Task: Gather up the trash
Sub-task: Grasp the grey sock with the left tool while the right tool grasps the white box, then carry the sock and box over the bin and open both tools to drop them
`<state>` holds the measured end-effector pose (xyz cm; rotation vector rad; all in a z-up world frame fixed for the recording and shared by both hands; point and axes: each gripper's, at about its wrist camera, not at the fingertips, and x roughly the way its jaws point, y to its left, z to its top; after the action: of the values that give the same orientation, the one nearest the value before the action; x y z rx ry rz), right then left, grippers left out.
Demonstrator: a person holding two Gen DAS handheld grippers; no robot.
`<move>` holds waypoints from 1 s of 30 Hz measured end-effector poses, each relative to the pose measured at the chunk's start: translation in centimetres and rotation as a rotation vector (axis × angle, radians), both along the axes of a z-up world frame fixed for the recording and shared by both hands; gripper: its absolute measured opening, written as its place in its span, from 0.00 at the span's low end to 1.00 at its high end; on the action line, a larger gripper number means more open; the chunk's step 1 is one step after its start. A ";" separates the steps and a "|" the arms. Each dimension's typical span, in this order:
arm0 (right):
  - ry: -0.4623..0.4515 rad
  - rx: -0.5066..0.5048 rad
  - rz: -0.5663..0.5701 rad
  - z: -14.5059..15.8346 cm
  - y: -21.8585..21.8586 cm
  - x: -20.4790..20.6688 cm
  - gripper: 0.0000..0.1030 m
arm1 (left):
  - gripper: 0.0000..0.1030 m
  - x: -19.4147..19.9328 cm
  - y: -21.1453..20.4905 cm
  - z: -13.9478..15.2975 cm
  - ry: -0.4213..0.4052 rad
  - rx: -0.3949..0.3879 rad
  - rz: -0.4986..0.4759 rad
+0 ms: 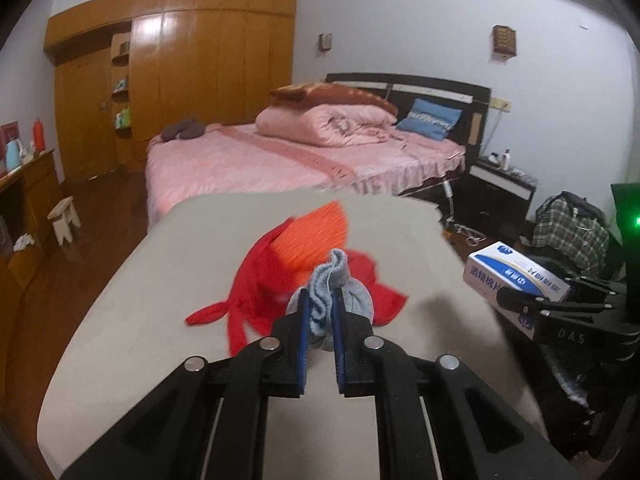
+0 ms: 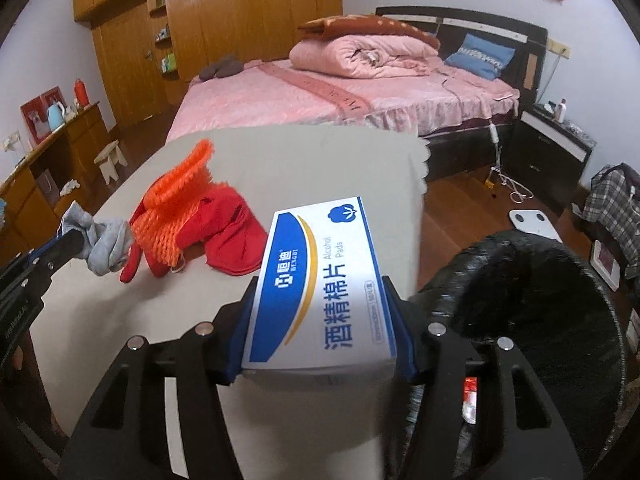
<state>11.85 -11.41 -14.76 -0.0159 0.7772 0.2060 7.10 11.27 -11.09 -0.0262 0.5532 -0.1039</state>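
My left gripper (image 1: 320, 300) is shut on a crumpled grey sock (image 1: 334, 292) and holds it just above the beige table (image 1: 160, 320); the sock also shows in the right wrist view (image 2: 106, 246). My right gripper (image 2: 320, 292) is shut on a blue-and-white alcohol pads box (image 2: 324, 284), held over the table's right edge beside a bin lined with a black bag (image 2: 532, 300). The box also shows in the left wrist view (image 1: 516, 276). A red cloth (image 1: 260, 284) and an orange net (image 1: 316, 236) lie on the table.
A pink bed (image 1: 280, 156) stands behind the table, a wooden wardrobe (image 1: 180, 72) at the back left. A small stool (image 1: 64, 216) and a low cabinet (image 1: 28, 184) are on the left. A plaid bag (image 1: 572, 232) and a nightstand (image 1: 500, 192) are on the right.
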 end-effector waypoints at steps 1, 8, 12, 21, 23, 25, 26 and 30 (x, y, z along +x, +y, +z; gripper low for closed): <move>-0.003 0.001 -0.006 0.2 -0.5 -0.3 0.54 | 0.10 0.1 -0.4 0.3 -0.006 -0.002 -0.008; -0.030 0.001 -0.088 2.2 -4.8 -2.0 0.54 | 0.10 1.3 -5.4 2.1 -0.043 -0.024 -0.117; -0.052 0.001 -0.150 2.9 -7.5 -2.9 0.54 | 0.10 1.8 -8.9 3.1 -0.065 -0.039 -0.193; -0.075 -0.023 -0.305 3.1 -14.4 -5.2 0.54 | 0.10 2.1 -16.1 4.0 -0.088 -0.059 -0.360; -0.076 -0.030 -0.332 3.0 -15.7 -5.7 0.54 | 0.10 2.2 -17.8 3.9 -0.084 -0.063 -0.397; -0.075 -0.036 -0.360 2.7 -17.0 -6.2 0.54 | 0.10 2.3 -19.4 3.7 -0.073 -0.071 -0.429; -0.072 -0.039 -0.375 2.5 -17.8 -6.4 0.54 | 0.10 2.3 -20.1 3.6 -0.066 -0.077 -0.447; -0.069 -0.049 -0.418 2.0 -20.0 -7.2 0.54 | 0.10 2.3 -23.2 3.0 -0.047 -0.085 -0.508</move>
<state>4.63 -31.45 -12.76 0.0925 0.7000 -0.2096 9.41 -11.97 -8.09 0.0346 0.4979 -0.6213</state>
